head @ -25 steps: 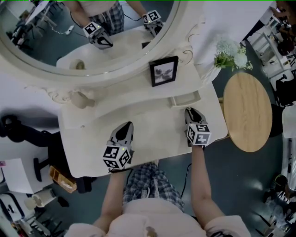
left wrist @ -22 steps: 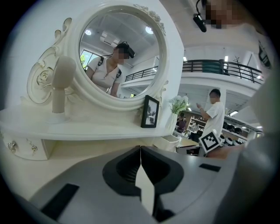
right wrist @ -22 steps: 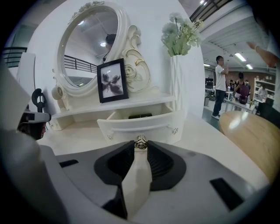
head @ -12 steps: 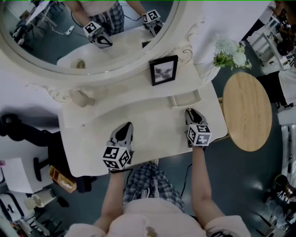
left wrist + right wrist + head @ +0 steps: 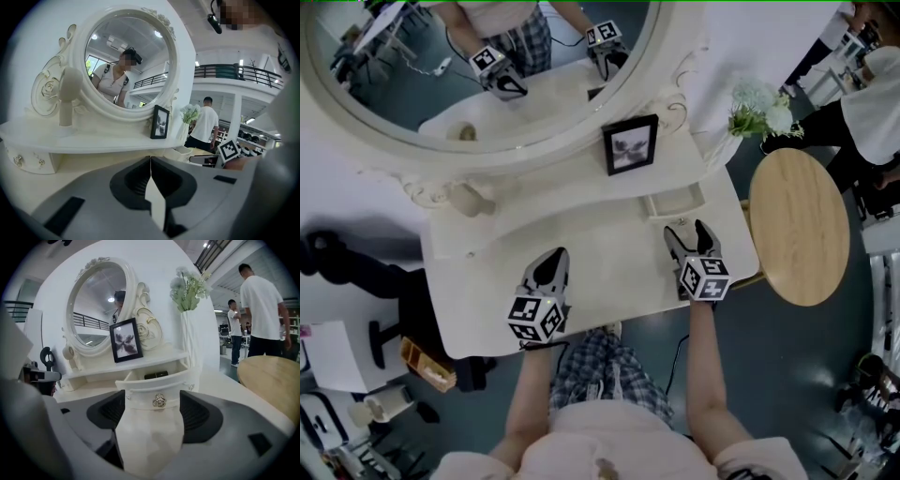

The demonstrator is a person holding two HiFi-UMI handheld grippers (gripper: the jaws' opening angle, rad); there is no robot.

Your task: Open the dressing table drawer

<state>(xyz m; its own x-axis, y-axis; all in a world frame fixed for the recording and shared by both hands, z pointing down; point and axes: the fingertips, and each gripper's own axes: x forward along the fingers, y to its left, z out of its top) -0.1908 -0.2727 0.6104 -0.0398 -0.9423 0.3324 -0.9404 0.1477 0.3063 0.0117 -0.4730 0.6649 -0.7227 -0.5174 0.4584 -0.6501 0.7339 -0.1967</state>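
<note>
The small right drawer [image 5: 677, 201] of the white dressing table [image 5: 487, 291] stands pulled out under the shelf. In the right gripper view its curved front [image 5: 140, 397] carries a metal knob [image 5: 159, 401], and a dark item [image 5: 156, 375] lies inside. My right gripper [image 5: 688, 232] sits just before the drawer, its jaws opening. The knob shows in the gap of the right gripper [image 5: 154, 398], and no pad touches it. My left gripper [image 5: 555, 258] rests on the tabletop left of centre. In its own view the left gripper [image 5: 150, 159] is shut on nothing.
A framed picture [image 5: 631, 143] stands on the shelf under the oval mirror [image 5: 487, 56]. White flowers [image 5: 759, 105] stand at the table's right end, beside a round wooden table [image 5: 799, 225]. Another small drawer unit [image 5: 28, 161] sits far left. People stand at the right.
The right gripper's jaws have spread apart from nearly shut at the drawer's knob. The drawer stays pulled out. The left gripper has not moved.
</note>
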